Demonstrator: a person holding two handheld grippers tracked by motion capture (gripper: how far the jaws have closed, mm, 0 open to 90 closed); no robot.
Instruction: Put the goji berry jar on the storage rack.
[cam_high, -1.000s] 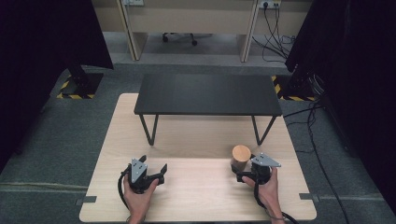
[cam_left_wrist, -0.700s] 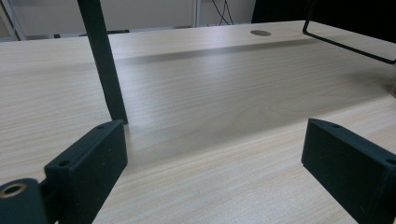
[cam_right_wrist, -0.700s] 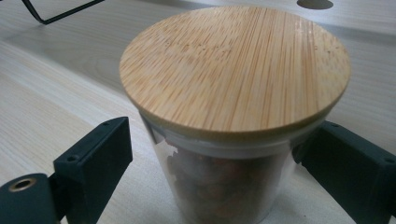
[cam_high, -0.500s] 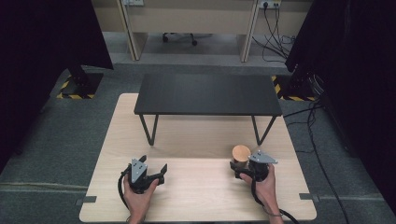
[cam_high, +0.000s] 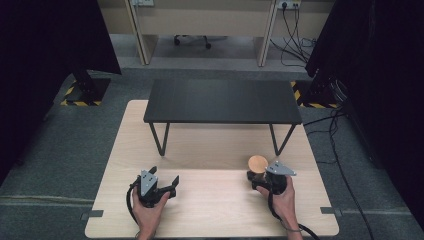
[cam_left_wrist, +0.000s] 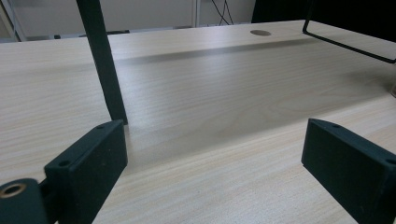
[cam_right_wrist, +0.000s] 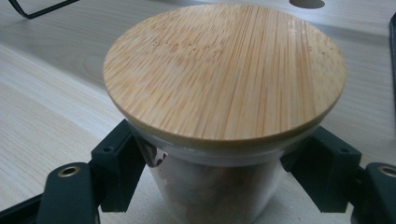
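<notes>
- Right gripper view: a clear glass jar with a round bamboo lid (cam_right_wrist: 224, 74) stands upright between the two black jaws of the right tool (cam_right_wrist: 224, 186), which press its glass wall just under the lid. The tool is clenched on the jar.
- In the high view the jar (cam_high: 258, 163) sits on the pale wooden worktop (cam_high: 210, 215) near its right edge, toward the near side, in front of the right legs of the low black metal table (cam_high: 222, 100) that stands on the worktop.
- Against the picture a second ago, jar and right tool (cam_high: 260, 176) have shifted slightly toward the near edge. I judge the grasp made and the move just begun.
- The left tool (cam_left_wrist: 212, 158) is released, jaws wide apart over bare wood, close to a black table leg (cam_left_wrist: 103, 60).
- The brownish contents of the jar are blurred, and its base is cut off.
</notes>
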